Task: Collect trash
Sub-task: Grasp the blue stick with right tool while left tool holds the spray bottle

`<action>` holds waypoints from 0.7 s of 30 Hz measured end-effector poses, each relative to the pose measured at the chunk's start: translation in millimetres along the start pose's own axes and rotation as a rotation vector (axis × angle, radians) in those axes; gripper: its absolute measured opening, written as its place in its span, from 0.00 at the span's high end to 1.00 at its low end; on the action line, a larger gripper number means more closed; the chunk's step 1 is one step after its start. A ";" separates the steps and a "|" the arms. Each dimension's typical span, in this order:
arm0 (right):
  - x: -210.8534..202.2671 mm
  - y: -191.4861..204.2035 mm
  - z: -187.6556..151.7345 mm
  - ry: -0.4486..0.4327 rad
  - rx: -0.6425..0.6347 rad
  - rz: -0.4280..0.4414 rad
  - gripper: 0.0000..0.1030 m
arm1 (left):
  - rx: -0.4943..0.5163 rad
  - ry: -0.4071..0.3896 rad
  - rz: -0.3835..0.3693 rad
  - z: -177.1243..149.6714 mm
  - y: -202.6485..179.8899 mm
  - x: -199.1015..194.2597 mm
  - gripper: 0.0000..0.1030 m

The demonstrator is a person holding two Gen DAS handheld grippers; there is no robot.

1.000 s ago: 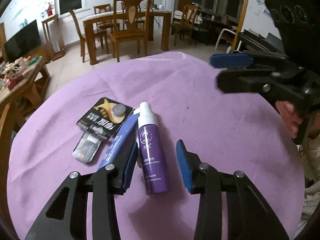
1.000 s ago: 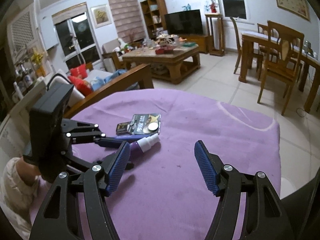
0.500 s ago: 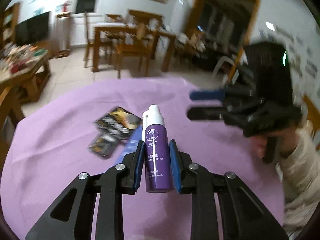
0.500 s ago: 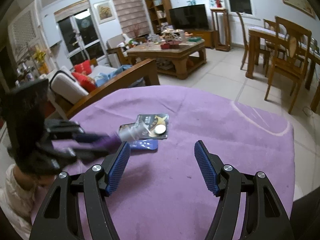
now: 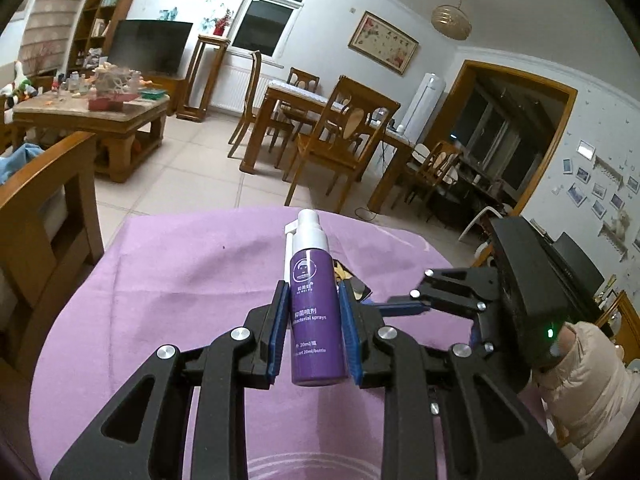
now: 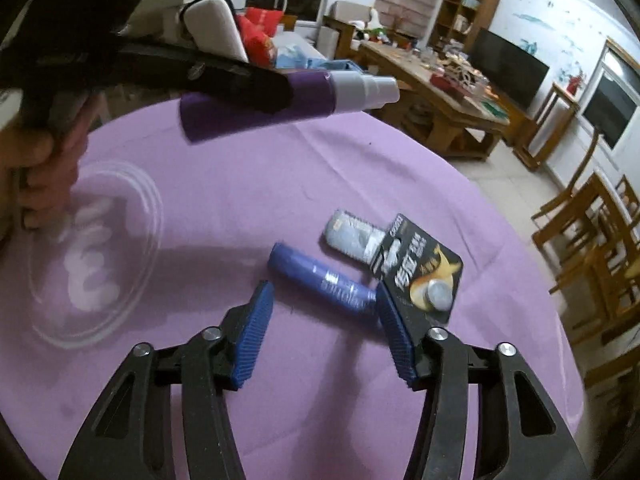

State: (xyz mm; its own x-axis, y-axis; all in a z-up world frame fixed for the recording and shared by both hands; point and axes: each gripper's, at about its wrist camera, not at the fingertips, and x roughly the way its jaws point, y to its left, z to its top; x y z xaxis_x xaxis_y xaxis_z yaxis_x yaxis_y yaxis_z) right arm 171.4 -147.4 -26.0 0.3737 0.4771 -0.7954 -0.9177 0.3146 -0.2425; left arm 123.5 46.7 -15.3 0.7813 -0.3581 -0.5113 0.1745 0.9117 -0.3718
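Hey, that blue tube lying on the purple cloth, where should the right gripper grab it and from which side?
Grip the blue tube across its middle, coming down from above. It lies flat, long axis slanting away to the left, so the open right gripper probably needs to turn to straddle it. Avoid the near end: the battery card seems to overlap it.

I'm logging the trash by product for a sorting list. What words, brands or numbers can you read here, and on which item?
purple spray bottle, held in the left hand-held gripper: "bacterial sprays"
Same bottle, lower: "20ml" and "20ml/bottle"
Same bottle: Chinese characters and small lettering under the round logo, too small to read.
black battery card: large Chinese characters, too blurred to read.
blue tube: silver lettering, blurred.
silver packet: nothing legible.
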 end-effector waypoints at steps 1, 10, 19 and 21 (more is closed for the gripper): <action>1.4 -4.1 2.6 0.006 0.015 0.014 0.57 | -0.002 -0.002 0.000 -1.0 0.8 -2.2 0.75; -9.5 -16.8 -0.2 -0.009 0.209 0.070 0.90 | -0.008 -0.004 -0.008 -6.4 4.9 -6.3 0.75; -96.5 -44.6 -50.8 -0.245 0.592 0.225 0.91 | 0.000 -0.008 -0.054 -10.4 -2.1 -3.3 0.75; -122.2 -53.9 -69.9 -0.309 0.674 0.243 0.91 | 0.009 0.004 -0.078 -11.3 -9.3 0.5 0.75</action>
State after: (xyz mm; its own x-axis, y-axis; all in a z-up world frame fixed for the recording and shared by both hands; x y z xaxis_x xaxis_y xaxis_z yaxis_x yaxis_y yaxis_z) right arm 165.8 -280.0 45.4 0.2842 0.7725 -0.5679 -0.7359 0.5554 0.3872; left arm 115.5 35.7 -20.9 0.7629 -0.4290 -0.4837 0.2405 0.8828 -0.4036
